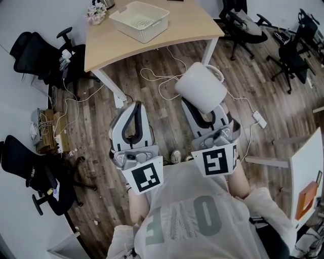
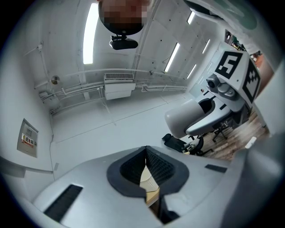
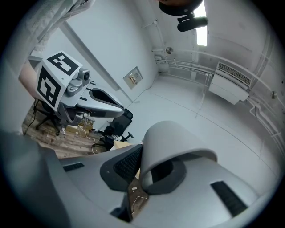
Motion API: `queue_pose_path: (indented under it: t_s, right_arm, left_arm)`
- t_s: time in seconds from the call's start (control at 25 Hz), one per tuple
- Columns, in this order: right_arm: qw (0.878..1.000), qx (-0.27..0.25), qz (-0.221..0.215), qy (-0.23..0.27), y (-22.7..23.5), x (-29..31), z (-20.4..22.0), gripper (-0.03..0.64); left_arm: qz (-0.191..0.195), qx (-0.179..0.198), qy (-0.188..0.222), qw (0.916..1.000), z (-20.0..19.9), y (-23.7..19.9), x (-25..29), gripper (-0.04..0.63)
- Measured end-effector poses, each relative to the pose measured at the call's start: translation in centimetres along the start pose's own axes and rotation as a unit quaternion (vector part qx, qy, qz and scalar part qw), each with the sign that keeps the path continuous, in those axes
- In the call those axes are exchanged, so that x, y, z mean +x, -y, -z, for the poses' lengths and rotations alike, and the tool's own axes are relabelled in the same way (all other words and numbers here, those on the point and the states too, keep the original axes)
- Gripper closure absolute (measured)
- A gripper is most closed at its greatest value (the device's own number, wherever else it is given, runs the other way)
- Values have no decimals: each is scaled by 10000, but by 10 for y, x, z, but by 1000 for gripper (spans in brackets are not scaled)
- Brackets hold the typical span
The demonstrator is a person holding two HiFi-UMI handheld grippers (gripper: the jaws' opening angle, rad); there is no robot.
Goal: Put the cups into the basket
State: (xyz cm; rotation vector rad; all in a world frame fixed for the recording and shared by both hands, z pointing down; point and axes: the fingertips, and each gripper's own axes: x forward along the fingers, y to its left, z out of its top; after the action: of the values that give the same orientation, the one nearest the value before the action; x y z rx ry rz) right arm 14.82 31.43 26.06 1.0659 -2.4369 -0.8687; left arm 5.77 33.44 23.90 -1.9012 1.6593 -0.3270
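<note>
A white cup with a handle is held over the wooden floor, short of the table, and my right gripper is shut on its wall. In the right gripper view the cup curves over the jaws, its rim pinched between the pads, and my right gripper points up toward the ceiling. My left gripper is beside it to the left, shut with nothing in it; its tips meet in the left gripper view. The white slotted basket stands on the table ahead, apart from both grippers.
The light wooden table also bears a small pot of flowers. White cables trail across the floor. Black office chairs stand at left and at far right. A white tabletop edge is at right.
</note>
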Motion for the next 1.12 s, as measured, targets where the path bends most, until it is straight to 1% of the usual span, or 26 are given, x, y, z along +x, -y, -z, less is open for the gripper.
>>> queue_pose_path:
  t_s: [0.12, 0.24, 0.36, 0.6, 0.76, 0.96, 1.12]
  right_arm:
    - [9998, -138, -23, -109, -10, 1, 0, 586]
    - [9993, -281, -23, -254, -18, 2, 1, 586]
    - [9990, -240, 7, -383, -21, 3, 6, 586]
    - [9983, -255, 45, -517, -14, 15, 15, 586]
    - [9979, -307, 42, -562, -2, 29, 27, 586]
    - [9991, -125, 83, -398, 15, 71, 42, 586]
    - [9992, -203, 1, -334, 36, 117, 56, 586]
  left_arm:
    - [-71, -28, 126, 9999, 3, -12, -4, 584]
    - [-119, -152, 150, 9997, 11, -23, -7, 584]
    - [-129, -251, 113, 9995, 22, -29, -7, 584]
    - [-135, -329, 66, 9993, 37, -37, 7, 584]
    - [-52, -388, -27, 9992, 50, -30, 30, 584]
    - [-87, -190, 41, 9998, 65, -37, 67, 584]
    - [-148, -96, -38, 9998, 83, -47, 107, 584]
